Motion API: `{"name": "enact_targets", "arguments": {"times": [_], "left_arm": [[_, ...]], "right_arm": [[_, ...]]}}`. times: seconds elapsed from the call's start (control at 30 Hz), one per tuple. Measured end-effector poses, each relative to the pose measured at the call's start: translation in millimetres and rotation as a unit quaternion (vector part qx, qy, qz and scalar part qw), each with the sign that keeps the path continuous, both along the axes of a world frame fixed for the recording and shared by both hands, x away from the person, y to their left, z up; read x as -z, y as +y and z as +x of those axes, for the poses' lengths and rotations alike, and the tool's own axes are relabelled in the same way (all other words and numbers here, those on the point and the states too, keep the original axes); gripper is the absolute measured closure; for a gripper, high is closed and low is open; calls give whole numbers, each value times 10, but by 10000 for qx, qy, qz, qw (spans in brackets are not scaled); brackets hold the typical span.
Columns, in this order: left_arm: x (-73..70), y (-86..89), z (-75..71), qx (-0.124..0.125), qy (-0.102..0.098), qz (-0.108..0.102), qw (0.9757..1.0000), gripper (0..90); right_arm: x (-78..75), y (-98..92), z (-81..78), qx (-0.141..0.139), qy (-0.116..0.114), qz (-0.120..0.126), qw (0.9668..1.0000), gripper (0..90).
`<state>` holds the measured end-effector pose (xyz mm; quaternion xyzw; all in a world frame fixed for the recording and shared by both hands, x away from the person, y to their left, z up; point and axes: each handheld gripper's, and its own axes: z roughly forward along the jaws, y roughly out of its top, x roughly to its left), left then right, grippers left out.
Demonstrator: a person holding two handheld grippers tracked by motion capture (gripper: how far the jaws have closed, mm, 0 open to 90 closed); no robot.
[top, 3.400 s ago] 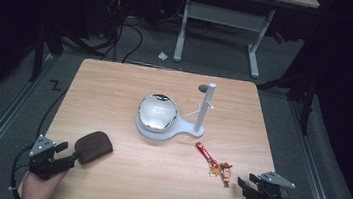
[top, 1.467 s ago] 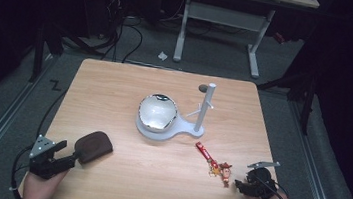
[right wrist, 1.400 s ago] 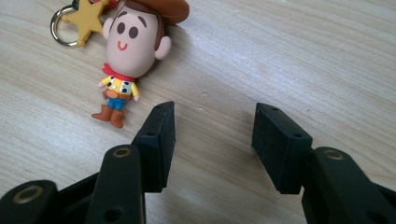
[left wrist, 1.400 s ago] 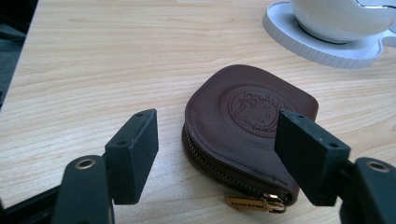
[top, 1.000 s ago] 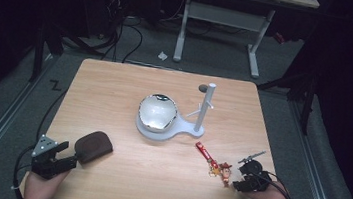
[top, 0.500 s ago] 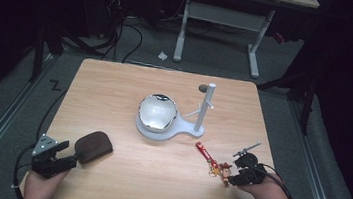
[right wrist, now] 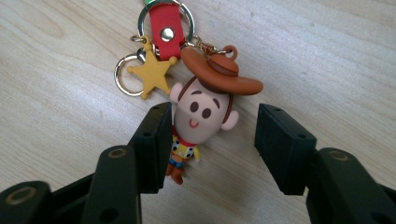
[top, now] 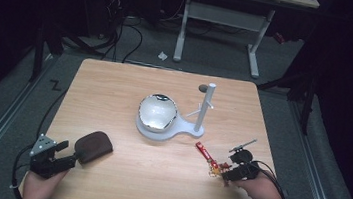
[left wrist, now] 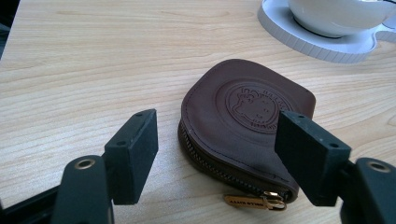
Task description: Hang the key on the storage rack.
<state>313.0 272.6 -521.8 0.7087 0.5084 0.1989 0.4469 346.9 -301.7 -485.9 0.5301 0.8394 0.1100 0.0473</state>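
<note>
Little cowboy keychain [right wrist: 201,109] with brown hat, yellow star, red strap lies near the table's [top: 131,82] right edge; right gripper [right wrist: 212,144] jaws, just opening, straddle it wide without gripping.

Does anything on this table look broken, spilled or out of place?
Nothing stands out. The cowboy keychain lies flat and whole on the wooden table, between the open fingers of the right gripper. The brown zip pouch lies closed and intact, and the bowl sits upright on its white stand.
</note>
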Motion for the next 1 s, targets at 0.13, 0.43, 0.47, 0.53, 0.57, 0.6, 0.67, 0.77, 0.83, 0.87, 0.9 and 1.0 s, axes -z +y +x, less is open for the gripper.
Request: {"name": "enact_targets", "arguments": {"times": [0.13,0.43,0.47,0.53,0.57,0.6,0.67,0.77,0.83,0.87,0.9,1.0], "left_arm": [[3,-5,4,11,6,13,10000,306],[-4,-8,-8,24,0,18,10000,309],[-3,-7,-8,26,1,22,10000,309],[-3,-6,-7,28,3,21,10000,309],[-3,-6,-5,30,5,25,10000,310],[-2,-6,-3,31,7,27,10000,310],[1,-7,0,28,10,20,10000,310],[1,-10,1,33,17,25,10000,312],[2,-12,2,37,22,33,10000,312],[3,-12,2,38,26,35,10000,312],[4,-12,3,36,29,32,10000,312],[4,-9,3,40,29,32,10000,312]], "right_arm": [[-4,-19,32,59,80,78,9999,515],[55,42,73,-31,176,38,9998,559],[54,42,76,-63,170,30,9998,575],[50,53,73,-83,166,-44,9998,621],[51,50,77,-141,148,-56,9998,642],[52,52,78,-158,134,-83,9998,647],[51,52,85,-168,152,-74,9997,655],[41,65,94,-234,145,-158,9995,660],[18,70,104,-252,111,-147,9995,662],[0,74,109,-238,107,-153,9995,662],[-21,73,118,-251,85,-161,9995,662],[-78,77,136,-260,33,-172,9995,663]]}}
